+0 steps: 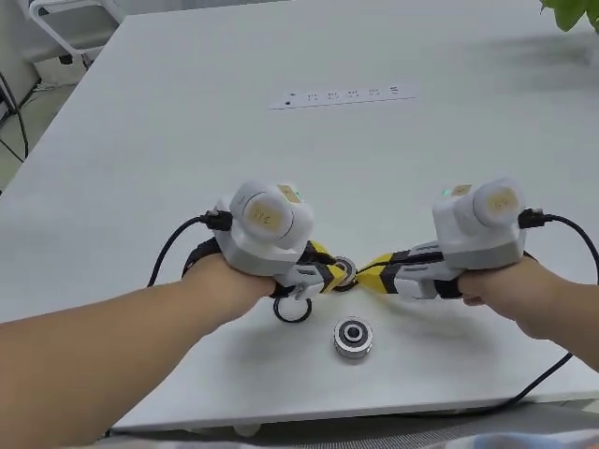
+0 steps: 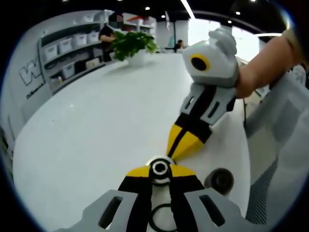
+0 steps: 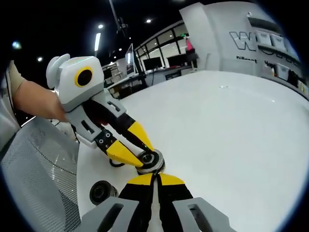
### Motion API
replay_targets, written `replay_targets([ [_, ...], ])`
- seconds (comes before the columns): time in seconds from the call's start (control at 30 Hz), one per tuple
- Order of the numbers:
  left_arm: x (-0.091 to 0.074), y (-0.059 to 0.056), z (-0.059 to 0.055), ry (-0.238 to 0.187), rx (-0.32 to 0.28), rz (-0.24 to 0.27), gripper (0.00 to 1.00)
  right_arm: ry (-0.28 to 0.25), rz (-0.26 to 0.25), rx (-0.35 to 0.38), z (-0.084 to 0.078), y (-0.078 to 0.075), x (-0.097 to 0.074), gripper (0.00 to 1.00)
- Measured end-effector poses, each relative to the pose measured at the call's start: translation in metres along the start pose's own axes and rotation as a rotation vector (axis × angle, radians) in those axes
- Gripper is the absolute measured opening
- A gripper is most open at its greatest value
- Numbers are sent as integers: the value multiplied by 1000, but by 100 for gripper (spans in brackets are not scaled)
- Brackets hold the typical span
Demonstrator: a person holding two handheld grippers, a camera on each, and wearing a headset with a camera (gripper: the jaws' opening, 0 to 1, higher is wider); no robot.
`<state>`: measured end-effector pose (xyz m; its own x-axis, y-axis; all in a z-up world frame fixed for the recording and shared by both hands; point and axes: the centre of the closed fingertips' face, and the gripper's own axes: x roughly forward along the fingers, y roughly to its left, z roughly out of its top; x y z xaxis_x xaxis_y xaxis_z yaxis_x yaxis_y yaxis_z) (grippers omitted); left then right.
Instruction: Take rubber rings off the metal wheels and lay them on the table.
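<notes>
While my left tongs clamp a small metal wheel just above the worktop, my right tongs are closed to a point, tips against that wheel's rim. Whether they have pinched its rubber, I cannot tell. One loose rubber ring lies flat on the worktop, near me and just left of the held wheel, so I count one ring as done. To its right a second wheel lies flat. Its outside looks dark in both gripper views, so I judge its ring is on. The held wheel and that one are left.
</notes>
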<state>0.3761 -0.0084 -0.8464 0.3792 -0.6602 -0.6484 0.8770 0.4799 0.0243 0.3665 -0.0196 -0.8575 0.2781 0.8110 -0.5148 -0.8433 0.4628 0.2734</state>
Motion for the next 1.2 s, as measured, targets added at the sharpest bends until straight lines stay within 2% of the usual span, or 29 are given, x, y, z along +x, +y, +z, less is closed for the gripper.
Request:
replay_targets([
  [0.5, 0, 0, 0, 4, -3, 2, 13, 8, 2, 27, -1, -2, 2, 0],
  [0.83, 0, 1, 0, 5, -4, 8, 13, -47, 10, 148, 3, -3, -2, 0],
  [0.97, 1, -2, 0, 6, -6, 3, 12, -97, 2, 192, 14, -4, -5, 0],
  [1.03, 1, -3, 1, 11, 3, 8, 12, -82, 1, 172, 12, -3, -5, 0],
  [1.2, 2, -3, 0, 17, 7, 11, 12, -90, 3, 181, 13, 0, -5, 0],
])
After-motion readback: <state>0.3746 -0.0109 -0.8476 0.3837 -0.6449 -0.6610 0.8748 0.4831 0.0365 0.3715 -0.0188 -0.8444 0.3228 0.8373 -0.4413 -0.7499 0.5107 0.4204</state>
